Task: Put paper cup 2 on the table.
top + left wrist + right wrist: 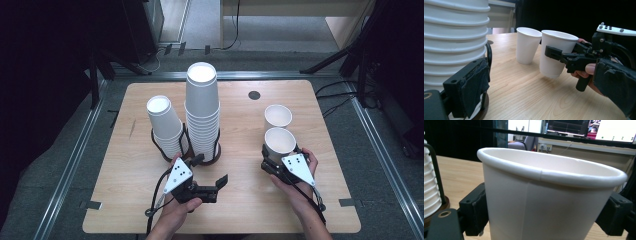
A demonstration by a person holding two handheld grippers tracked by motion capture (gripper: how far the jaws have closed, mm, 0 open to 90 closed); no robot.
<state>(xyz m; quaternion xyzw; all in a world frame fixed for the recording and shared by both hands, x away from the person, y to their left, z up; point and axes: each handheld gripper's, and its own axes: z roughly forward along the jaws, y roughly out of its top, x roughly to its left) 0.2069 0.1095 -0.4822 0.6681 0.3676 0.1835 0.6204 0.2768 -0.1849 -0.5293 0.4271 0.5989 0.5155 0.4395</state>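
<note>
Paper is all there is to the white cup (279,142) now gripped by the right tool (276,161), so it should weigh next to nothing, and its thin wall will likely buckle or go oval if squeezed hard. The right tool's jaws are clenched on opposite sides of the cup's wall, well below the rolled rim, as the right gripper view shows with the cup (549,202) sitting between the two black jaws. From the left gripper view the same cup (555,53) looks tilted and raised a little off the tabletop (529,95), just beside a second upright cup (527,45) that stands on the wood farther back. That mid-wall hold seems sensible: the rim is the stiffest part, so a grip just under it would resist crushing better, while the smooth tapered side could slip downward out of a loose pinch. The left tool (210,177) is released, its jaws spread apart and holding nothing, resting near the foot of the tall stack of cups (202,110) in its wire holder, with a shorter stack (165,125) beside it. Nested cups tend to cling, so lifting one off may drag a neighbour along.
</note>
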